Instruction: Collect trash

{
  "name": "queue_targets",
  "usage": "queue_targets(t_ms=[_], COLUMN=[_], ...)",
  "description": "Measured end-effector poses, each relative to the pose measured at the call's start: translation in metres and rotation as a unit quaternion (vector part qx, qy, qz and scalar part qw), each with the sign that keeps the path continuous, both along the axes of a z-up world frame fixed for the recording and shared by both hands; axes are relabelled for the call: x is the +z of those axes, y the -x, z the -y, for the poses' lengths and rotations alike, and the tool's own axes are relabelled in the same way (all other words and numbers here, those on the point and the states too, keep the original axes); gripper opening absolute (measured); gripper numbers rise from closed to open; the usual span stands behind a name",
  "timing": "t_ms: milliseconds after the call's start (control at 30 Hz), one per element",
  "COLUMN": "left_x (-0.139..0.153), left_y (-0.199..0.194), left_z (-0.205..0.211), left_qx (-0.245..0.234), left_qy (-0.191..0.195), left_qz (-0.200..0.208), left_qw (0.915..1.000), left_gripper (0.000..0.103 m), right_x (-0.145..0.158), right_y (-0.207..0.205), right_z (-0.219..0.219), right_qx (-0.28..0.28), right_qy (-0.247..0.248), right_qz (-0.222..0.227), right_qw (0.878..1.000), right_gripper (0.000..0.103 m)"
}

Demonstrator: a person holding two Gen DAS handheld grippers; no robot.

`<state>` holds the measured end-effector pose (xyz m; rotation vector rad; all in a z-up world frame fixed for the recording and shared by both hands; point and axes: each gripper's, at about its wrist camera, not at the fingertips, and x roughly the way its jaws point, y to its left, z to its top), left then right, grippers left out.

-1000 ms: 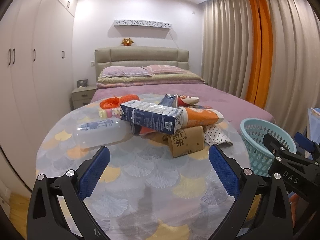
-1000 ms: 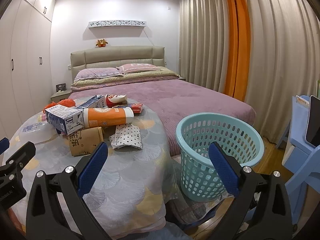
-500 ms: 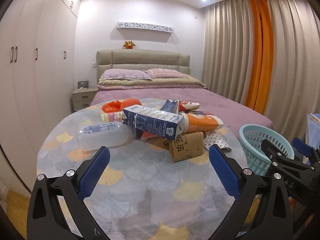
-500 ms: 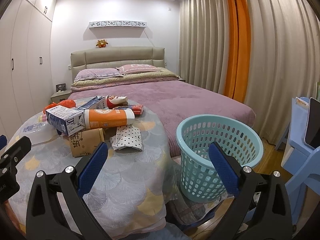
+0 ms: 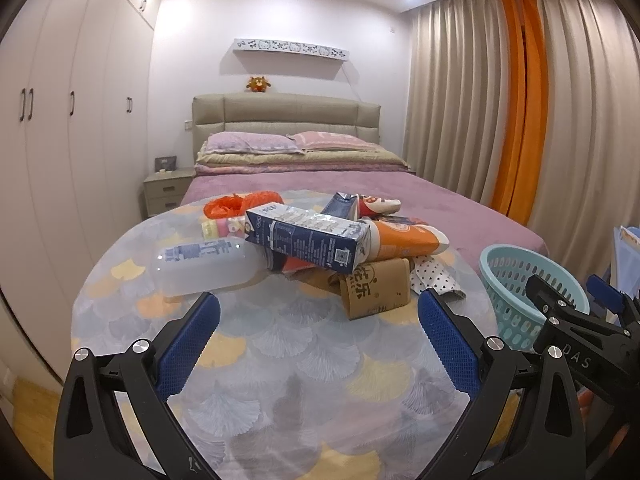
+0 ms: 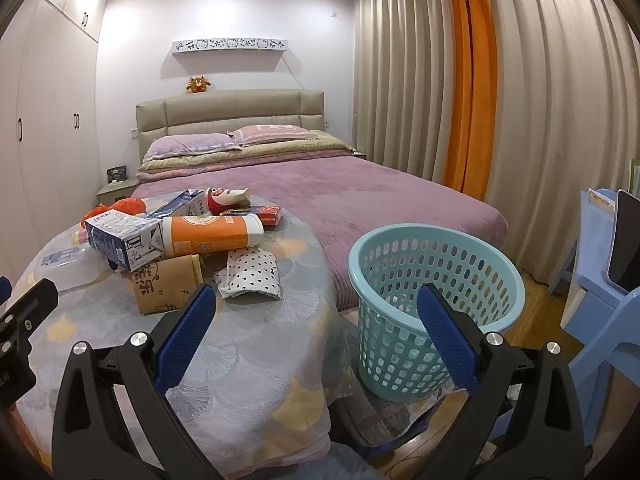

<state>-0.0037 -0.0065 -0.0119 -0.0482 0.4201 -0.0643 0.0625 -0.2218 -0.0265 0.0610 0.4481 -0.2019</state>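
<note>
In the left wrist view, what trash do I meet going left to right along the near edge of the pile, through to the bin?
Clear plastic bottle → blue milk carton → brown paper cup → polka-dot wrapper → teal basket.

The left gripper (image 5: 318,330) was held wide open above the table (image 5: 280,356), short of a clear bottle (image 5: 200,266), blue carton (image 5: 306,238) and brown cup (image 5: 376,290).

Matt printed cloth covers the table (image 5: 280,344); ahead of the left gripper (image 5: 318,316), a translucent plastic bottle (image 5: 200,266), glossy carton (image 5: 308,238) and brown paper bag (image 5: 376,288); perforated plastic basket (image 6: 436,276).
</note>
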Motion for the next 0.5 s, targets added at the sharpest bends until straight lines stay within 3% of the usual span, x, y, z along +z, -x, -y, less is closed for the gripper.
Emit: queue_targets(t_ms=[500], left_x=[-0.0032], left_y=[-0.0003], left_z=[-0.0037], left_qx=[-0.004], left_qy=[0.008], left_qz=[-0.007], left_qw=[0.9999], left_gripper=[0.095], right_x=[-0.0015], right_y=[0.0005], right_z=[-0.0018], right_qx=[-0.002], right_qy=[0.006], right_qz=[0.0], right_qw=[1.0], right_gripper=[0.095])
